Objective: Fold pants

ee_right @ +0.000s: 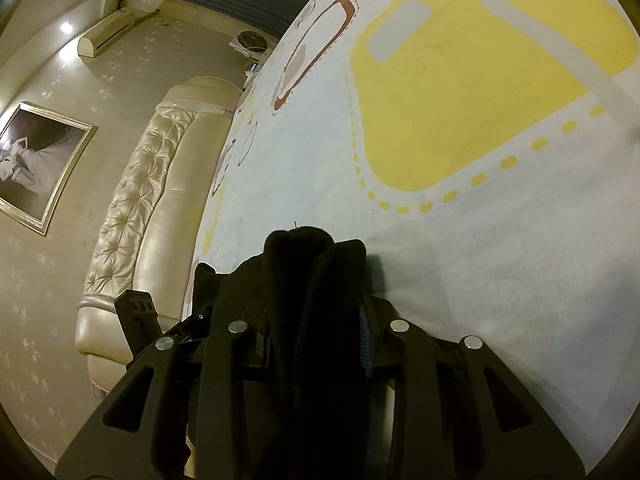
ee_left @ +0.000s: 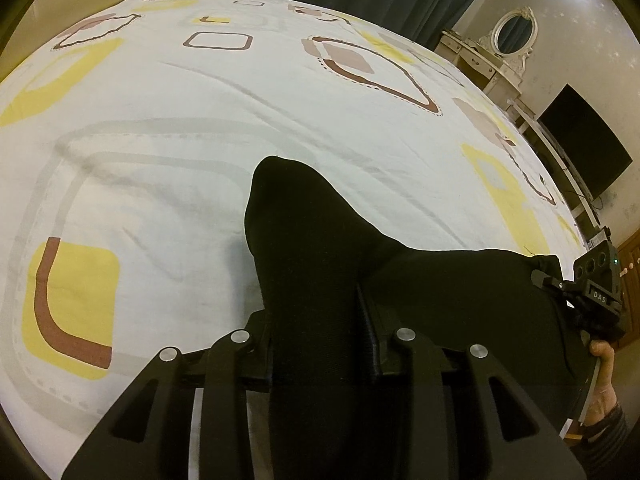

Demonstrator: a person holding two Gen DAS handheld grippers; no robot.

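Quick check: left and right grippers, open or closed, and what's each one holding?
Left gripper: closed on the black pants.
Right gripper: closed on the same pants, bunched between its fingers.

Both wrist views look close over the bedsheet (shared), facing different walls
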